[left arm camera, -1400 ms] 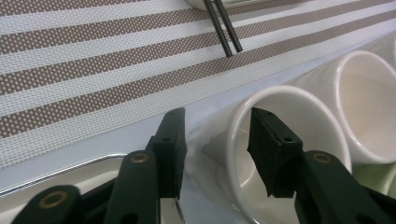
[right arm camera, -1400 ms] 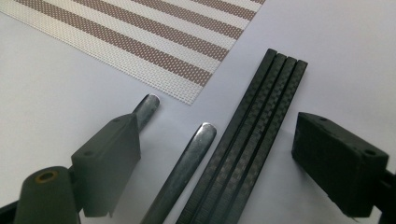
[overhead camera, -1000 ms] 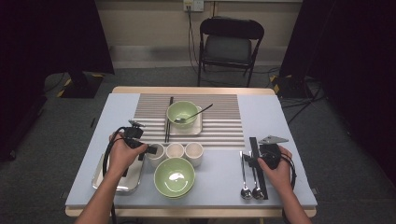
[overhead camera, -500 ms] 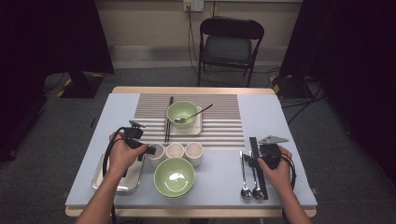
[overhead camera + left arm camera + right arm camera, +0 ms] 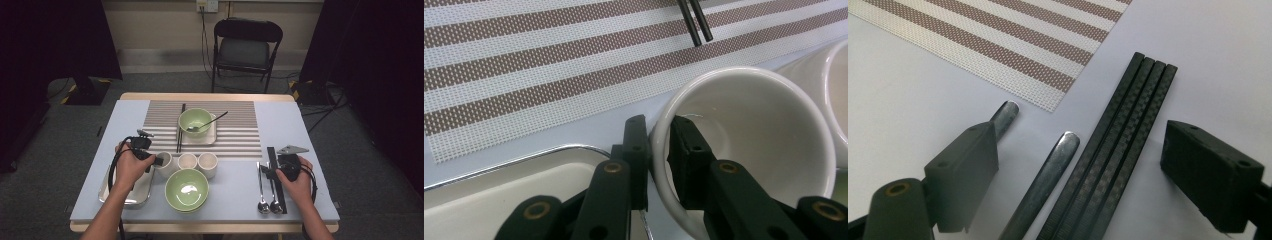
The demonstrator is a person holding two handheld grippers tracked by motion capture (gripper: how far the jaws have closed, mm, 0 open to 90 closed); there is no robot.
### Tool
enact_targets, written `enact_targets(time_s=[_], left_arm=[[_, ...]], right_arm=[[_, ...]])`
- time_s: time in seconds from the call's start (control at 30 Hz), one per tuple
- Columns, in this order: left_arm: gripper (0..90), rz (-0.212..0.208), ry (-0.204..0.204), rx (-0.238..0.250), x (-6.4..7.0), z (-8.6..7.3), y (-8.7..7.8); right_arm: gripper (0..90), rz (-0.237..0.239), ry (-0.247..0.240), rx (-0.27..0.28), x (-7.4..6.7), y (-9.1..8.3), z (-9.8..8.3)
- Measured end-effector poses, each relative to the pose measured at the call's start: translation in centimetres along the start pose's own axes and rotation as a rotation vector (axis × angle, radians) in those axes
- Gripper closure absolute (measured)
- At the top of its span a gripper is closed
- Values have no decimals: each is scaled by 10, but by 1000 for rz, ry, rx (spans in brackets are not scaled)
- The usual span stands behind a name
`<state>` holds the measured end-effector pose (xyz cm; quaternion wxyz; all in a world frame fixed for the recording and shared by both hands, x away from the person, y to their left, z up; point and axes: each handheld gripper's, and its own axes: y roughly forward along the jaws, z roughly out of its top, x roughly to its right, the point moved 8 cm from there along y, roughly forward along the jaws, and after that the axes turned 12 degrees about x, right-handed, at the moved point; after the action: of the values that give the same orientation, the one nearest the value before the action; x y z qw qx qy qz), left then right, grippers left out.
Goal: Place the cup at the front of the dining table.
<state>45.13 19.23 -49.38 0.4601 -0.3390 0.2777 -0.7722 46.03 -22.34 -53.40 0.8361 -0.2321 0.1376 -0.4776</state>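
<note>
Left hand-held gripper (image 5: 659, 150) closing on cup (image 5: 749, 150) rim

The jaws have just been closing, one pad inside and one outside the empty cup's wall, beside the tray (image 5: 125, 192). A spoon (image 5: 207, 122) is resting in the far bowl (image 5: 195, 121). The right hand-held gripper (image 5: 1080, 165) is standing wide over chopsticks (image 5: 1113, 150); their lower ends are cut off.

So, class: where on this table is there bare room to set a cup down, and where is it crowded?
Free: the blue table right of the striped mat, and the patch between the green bowl and the spoons. Crowded: around the three white cups, the tray and the left hand-held gripper.
</note>
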Motion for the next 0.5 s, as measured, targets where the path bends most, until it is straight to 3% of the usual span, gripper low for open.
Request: enact_targets(time_s=[0.5], left_arm=[[796,2,-56,0,-3,-3,-2]], right_arm=[[142,0,1,0,0,0,0]])
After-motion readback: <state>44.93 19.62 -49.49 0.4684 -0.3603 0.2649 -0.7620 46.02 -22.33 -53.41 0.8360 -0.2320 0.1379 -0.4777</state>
